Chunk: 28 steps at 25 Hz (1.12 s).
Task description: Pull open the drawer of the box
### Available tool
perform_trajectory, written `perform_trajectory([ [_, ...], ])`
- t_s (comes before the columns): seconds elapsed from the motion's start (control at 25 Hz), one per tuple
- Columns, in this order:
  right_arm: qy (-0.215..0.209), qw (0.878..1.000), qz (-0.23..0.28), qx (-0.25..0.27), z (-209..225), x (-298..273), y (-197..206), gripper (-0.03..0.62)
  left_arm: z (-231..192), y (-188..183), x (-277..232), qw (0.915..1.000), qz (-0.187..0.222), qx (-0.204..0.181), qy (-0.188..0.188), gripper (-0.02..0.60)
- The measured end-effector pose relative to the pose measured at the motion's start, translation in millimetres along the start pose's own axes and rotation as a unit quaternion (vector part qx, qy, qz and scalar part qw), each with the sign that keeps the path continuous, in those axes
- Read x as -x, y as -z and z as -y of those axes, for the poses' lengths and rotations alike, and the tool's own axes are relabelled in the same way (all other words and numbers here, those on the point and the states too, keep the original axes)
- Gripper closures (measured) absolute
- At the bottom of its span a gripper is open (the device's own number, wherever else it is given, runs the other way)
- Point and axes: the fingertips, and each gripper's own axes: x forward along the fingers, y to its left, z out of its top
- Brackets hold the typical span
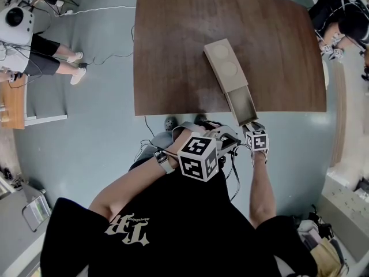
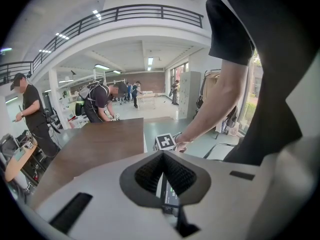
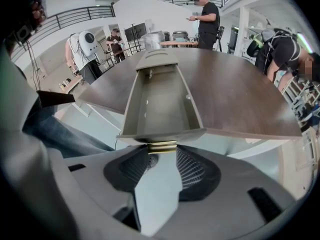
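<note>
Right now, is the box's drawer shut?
No, the drawer is pulled well out of the box, past the table edge.

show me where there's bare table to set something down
The whole left half of the table, from the box to the left edge, is bare, as is the strip right of the box. Crowded: the near right edge, where the open drawer overhangs and the right gripper fingers hold its handle.
</note>
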Motion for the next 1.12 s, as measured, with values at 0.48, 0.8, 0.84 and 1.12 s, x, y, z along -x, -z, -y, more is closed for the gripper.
perform_trajectory([
  [0.48, -0.001, 0.999, 0.037, -0.013, 13, 50, 2, 0.427, -1, -7, -7, 0.9998, 0.011, 0.016, -0.009, 0.58],
  [0.8, 0.104, 0.973, 0.2, 0.047, 36, 161, -85, 0.459, -18, -25, 19, 0.9854, 0.112, 0.123, -0.038, 0.578],
  [0.84, 0.115, 0.966, 0.225, 0.054, 34, 179, -98, 0.481, -21, -24, 24, 0.9826, 0.121, 0.133, -0.046, 0.578],
  [1.12, 0.131, 0.92, 0.36, 0.08, -25, 297, -147, 0.606, -6, -7, 73, 0.9728, 0.149, 0.155, -0.086, 0.578],
])
